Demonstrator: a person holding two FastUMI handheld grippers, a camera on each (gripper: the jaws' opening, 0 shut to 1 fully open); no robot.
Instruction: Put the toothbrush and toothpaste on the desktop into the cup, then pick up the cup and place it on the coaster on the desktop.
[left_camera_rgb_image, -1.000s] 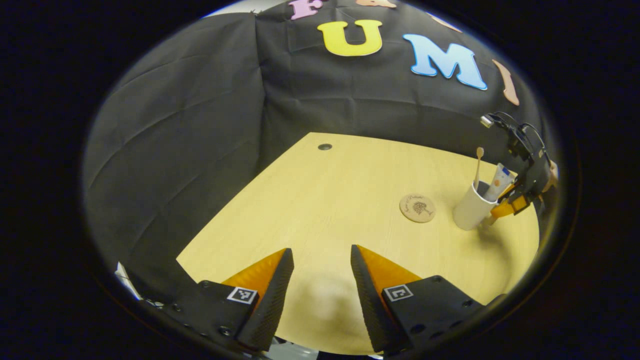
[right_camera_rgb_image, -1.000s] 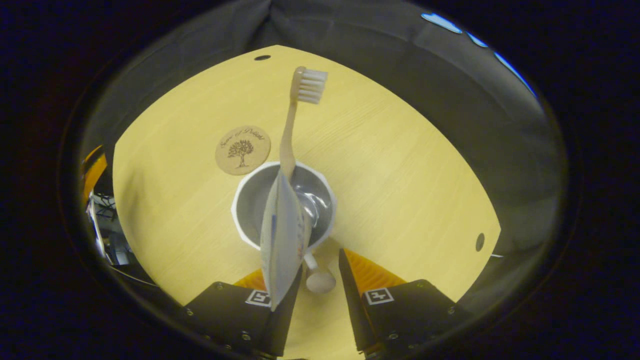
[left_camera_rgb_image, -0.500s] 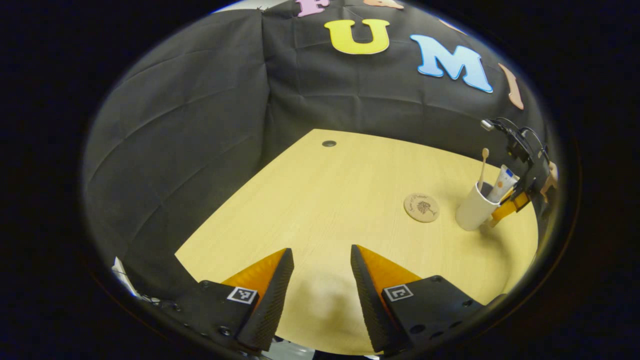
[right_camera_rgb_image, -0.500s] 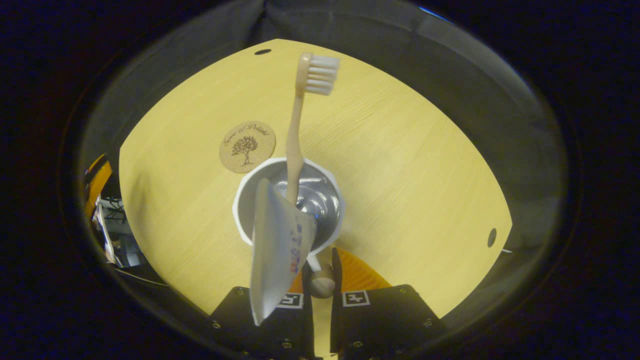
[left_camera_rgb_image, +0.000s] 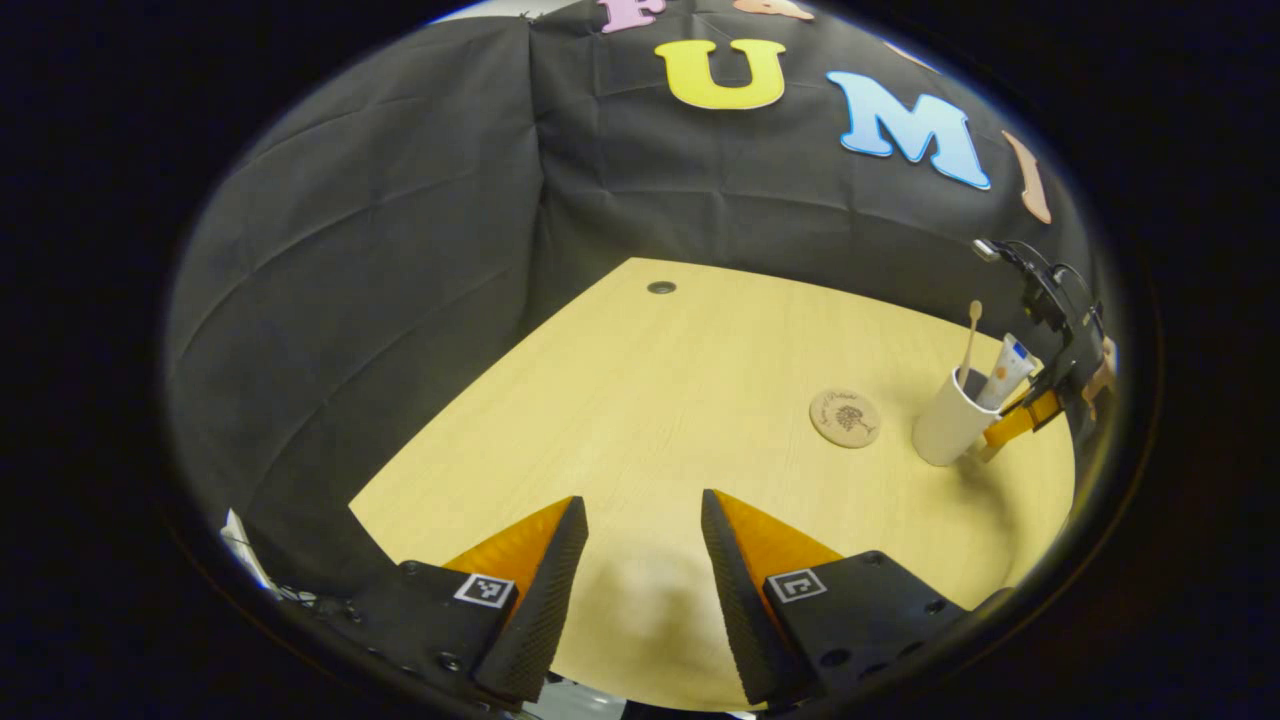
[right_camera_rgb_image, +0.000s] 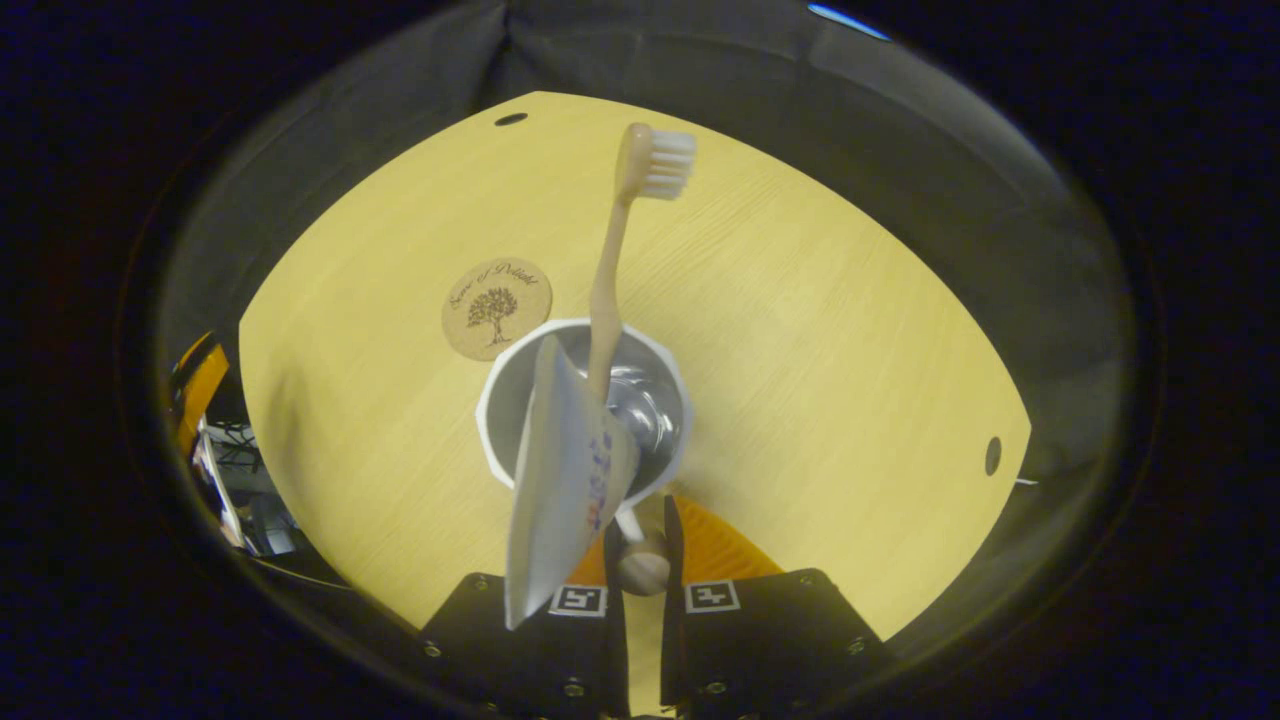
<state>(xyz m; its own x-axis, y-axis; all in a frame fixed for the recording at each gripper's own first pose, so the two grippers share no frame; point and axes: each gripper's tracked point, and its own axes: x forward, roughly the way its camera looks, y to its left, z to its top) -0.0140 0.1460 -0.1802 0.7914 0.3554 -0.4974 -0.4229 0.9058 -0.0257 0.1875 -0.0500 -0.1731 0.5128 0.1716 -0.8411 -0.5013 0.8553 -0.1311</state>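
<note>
A white cup (right_camera_rgb_image: 668, 405) holds a pale toothbrush (right_camera_rgb_image: 606, 290), bristles up, and a white toothpaste tube (right_camera_rgb_image: 565, 480) that leans toward the camera. My right gripper (right_camera_rgb_image: 640, 545) is shut on the cup's knobbed handle (right_camera_rgb_image: 641, 571). A round cork coaster (right_camera_rgb_image: 497, 308) lies on the table just beyond the cup, apart from it. In the left gripper view the cup (left_camera_rgb_image: 943, 433), the coaster (left_camera_rgb_image: 846, 418) and the right gripper (left_camera_rgb_image: 1025, 418) sit at the far right. My left gripper (left_camera_rgb_image: 640, 565) is open above the table's near edge, holding nothing.
The light wooden table (left_camera_rgb_image: 650, 400) has a small dark cable hole (left_camera_rgb_image: 661, 287) near its back edge and another (right_camera_rgb_image: 992, 455) at the right. Black cloth walls close the back and left.
My right gripper's fingers closed on the cup's handle between the first frame and half a second ago. Since then the right view has shifted slightly. The left gripper has barely moved.
</note>
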